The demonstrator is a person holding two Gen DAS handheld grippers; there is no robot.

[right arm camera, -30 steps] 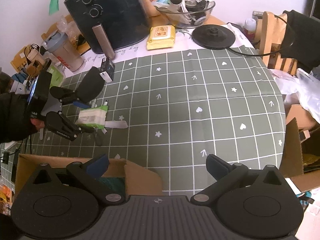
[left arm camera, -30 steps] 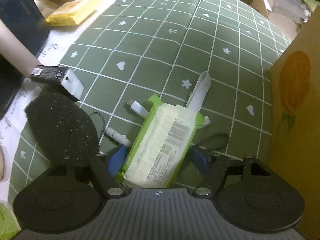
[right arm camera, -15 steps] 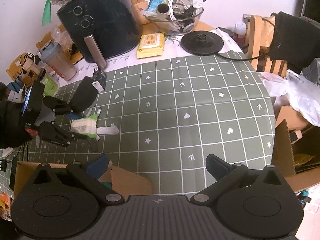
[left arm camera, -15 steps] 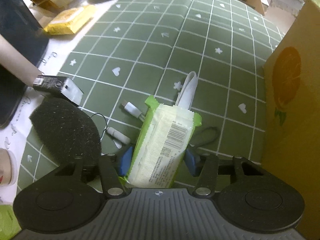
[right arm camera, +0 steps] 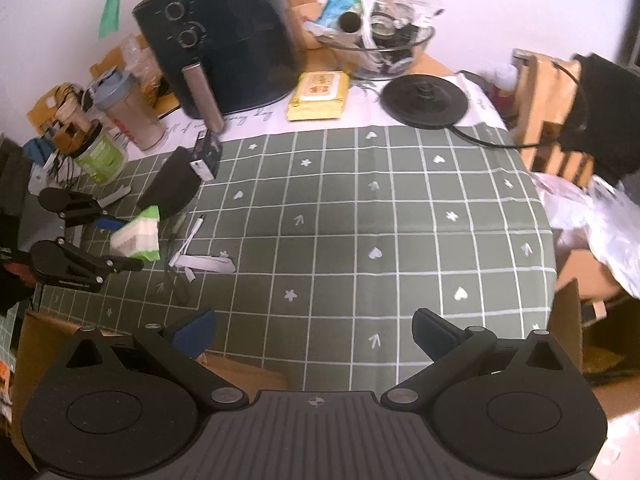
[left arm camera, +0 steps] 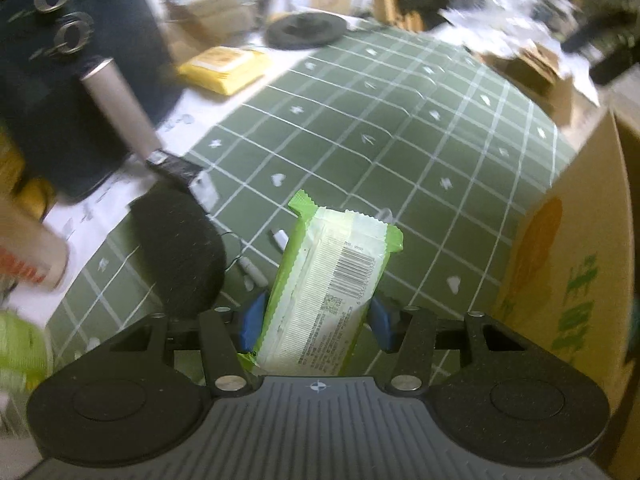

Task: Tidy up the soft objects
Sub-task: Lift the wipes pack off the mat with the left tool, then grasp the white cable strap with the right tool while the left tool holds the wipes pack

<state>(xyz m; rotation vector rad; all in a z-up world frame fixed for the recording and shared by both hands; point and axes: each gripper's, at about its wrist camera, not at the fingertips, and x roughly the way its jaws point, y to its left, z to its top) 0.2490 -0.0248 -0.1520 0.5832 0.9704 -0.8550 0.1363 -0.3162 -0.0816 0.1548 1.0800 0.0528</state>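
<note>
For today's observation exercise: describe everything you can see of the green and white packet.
The green and white packet is a soft plastic pouch, white in the middle with lime green crimped ends and a printed barcode. It is clamped between the blue pads of the left tool, raised off the green checked tablecloth and tilted, its far end pointing up and away. Only the pads visibly touch it.
</note>
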